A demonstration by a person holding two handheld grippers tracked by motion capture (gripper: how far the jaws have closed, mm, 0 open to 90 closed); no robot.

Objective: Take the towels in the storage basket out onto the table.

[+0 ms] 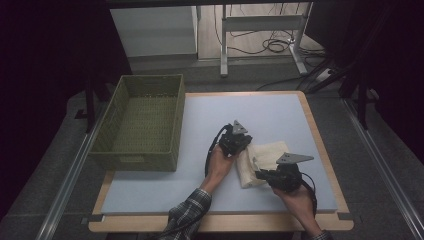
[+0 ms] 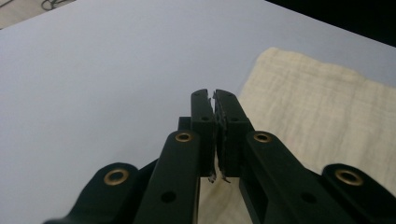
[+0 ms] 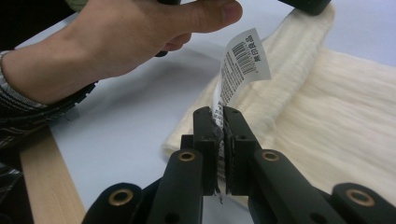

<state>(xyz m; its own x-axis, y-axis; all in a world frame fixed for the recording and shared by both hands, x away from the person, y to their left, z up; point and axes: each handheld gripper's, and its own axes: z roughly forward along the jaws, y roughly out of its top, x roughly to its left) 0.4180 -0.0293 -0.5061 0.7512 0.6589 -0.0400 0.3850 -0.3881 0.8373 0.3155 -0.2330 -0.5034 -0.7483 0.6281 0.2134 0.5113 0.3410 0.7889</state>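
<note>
Nearest the person, the right claw (image 3: 218,116) had its jaws pressed together on the base of a white barcode label (image 3: 243,65) sewn to a folded cream cloth (image 3: 327,121). In the high view this right claw (image 1: 261,174) sat at the cloth's near edge, held by the right hand (image 1: 300,200) close to the counter's front right corner.

The cream cloth (image 1: 260,162) lay on the right half of the grey-blue counter (image 1: 165,190), between the two claws and touching both.

Just beyond it, the left claw (image 1: 240,145) rested at the cloth's left far edge, gripped by the left hand (image 1: 220,162) with a plaid sleeve (image 1: 190,210) behind it. In the left gripper view the left claw (image 2: 214,100) had its jaws shut together; whether a thin bit of cloth (image 2: 327,116) was caught between them could not be told.

Farther off on the left, a green woven basket (image 1: 107,130) stood at the counter's left edge, well apart from the cloth.
</note>
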